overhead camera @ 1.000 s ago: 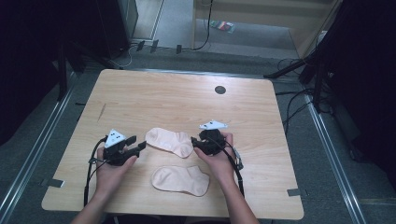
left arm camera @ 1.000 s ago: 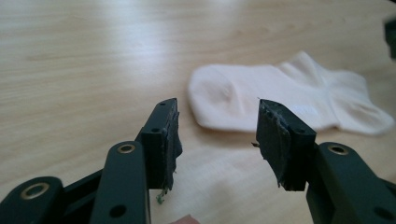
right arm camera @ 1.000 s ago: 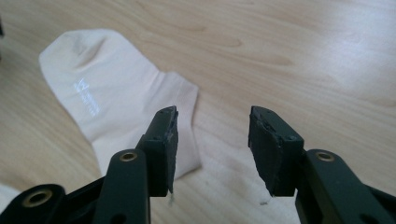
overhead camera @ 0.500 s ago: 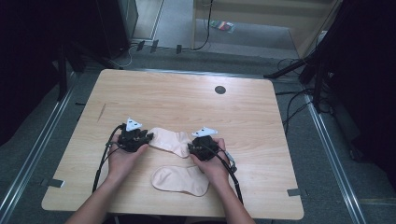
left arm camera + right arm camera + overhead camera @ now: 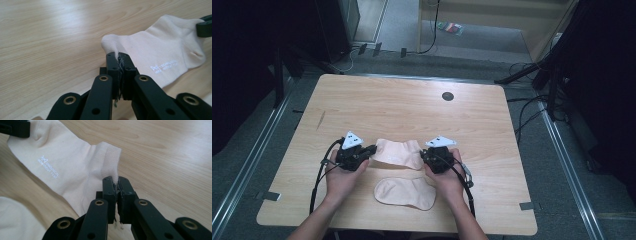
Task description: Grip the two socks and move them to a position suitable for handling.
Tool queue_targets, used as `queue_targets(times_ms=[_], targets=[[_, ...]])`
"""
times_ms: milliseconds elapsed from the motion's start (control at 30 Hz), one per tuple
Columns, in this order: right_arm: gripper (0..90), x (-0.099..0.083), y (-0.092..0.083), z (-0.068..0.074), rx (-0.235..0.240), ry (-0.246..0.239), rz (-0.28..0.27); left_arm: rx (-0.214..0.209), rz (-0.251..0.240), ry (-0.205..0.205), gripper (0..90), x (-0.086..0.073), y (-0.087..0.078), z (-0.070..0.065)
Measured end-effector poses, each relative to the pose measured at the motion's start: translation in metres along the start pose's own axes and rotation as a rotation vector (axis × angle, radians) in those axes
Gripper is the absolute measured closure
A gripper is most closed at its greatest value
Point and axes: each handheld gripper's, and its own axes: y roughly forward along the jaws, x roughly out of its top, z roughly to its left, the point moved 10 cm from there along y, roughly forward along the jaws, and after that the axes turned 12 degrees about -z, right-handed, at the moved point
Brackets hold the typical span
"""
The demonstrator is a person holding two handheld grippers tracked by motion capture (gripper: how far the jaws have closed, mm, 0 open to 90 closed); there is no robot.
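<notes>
Item: far sock (image 5: 398,152), pale cream, lying flat on the wooden table (image 5: 402,107) between the two grippers; small white lettering on its side shows in the left gripper view (image 5: 163,67) and the right gripper view (image 5: 48,170). Companion item: near sock (image 5: 406,192), same cream, lying just on the person's side of the far sock and apart from it, untouched. Left gripper (image 5: 371,149): at the far sock's left end, jaws clenched on a pinch of its fabric; in its own view (image 5: 119,62) the cloth rises in a small peak between the pads. Right gripper (image 5: 424,156): at the far sock's right end, jaws likewise clamped on the ribbed edge, which stands up between the pads in its own view (image 5: 116,185). Change noted: a second ago the left gripper stood well left of the far sock with its jaws apart, and the right one had its jaws apart at the sock's right end; both pairs of jaws have just been closing, and now each has cloth between its pads. Reading: the far sock appears held at both ends, so the grasping step looks done; lifting or carrying it toward the near sock seems the likely next work. Other fixture: dark round hole (image 5: 447,96), well beyond the far sock.
</notes>
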Motion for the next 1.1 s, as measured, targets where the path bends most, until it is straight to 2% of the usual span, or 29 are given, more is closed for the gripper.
queue_targets(times_ms=[33, 67, 100, 133, 167, 200, 333, 467, 567, 600, 733, 833, 1033, 1100], targets=[[86.9, 0.000, 0.000, 0.000, 0.000, 0.000, 0.000, 0.000, 0.000, 0.000, 89.0, 0.000, 0.000, 0.000], [86.9, 0.003, -0.012, 0.001, 0.003, -0.002, -0.013, -0.017, -0.016, -0.002, 89.1, 0.003, -0.008, -0.008], [86.9, 0.004, -0.017, 0.002, 0.004, -0.004, -0.016, -0.017, -0.016, -0.002, 89.0, 0.003, -0.008, -0.008], [86.9, 0.005, -0.025, 0.004, 0.011, -0.005, -0.020, -0.027, -0.038, -0.015, 89.0, 0.004, -0.018, -0.016], [86.9, 0.005, -0.030, 0.005, 0.016, -0.003, -0.021, -0.027, -0.038, -0.015, 89.0, 0.004, -0.018, -0.016], [86.9, 0.004, -0.038, 0.007, 0.023, -0.004, -0.024, -0.035, -0.049, -0.026, 89.0, 0.004, -0.025, -0.023], [86.9, 0.000, -0.059, 0.015, 0.044, 0.000, -0.027, -0.061, -0.048, -0.028, 89.0, -0.001, -0.040, -0.040], [86.9, -0.014, -0.078, 0.024, 0.062, 0.004, -0.009, -0.088, -0.038, -0.021, 89.0, -0.011, -0.050, -0.056], [86.9, -0.020, -0.083, 0.026, 0.066, 0.004, -0.003, -0.099, -0.020, -0.006, 89.0, -0.019, -0.052, -0.063], [86.9, -0.027, -0.089, 0.028, 0.069, 0.011, 0.008, -0.106, -0.005, -0.005, 88.9, -0.028, -0.054, -0.067], [86.9, -0.040, -0.095, 0.032, 0.077, 0.013, 0.035, -0.114, 0.018, -0.022, 88.9, -0.044, -0.058, -0.071], [86.9, -0.047, -0.097, 0.036, 0.077, 0.006, 0.048, -0.111, 0.028, 0.000, 88.9, -0.049, -0.062, -0.076], [86.9, -0.056, -0.095, 0.039, 0.074, 0.013, 0.057, -0.092, 0.039, 0.074, 88.8, -0.056, -0.063, -0.081], [86.9, -0.058, -0.094, 0.039, 0.073, 0.010, 0.059, -0.093, 0.045, 0.076, 88.8, -0.058, -0.062, -0.082]])
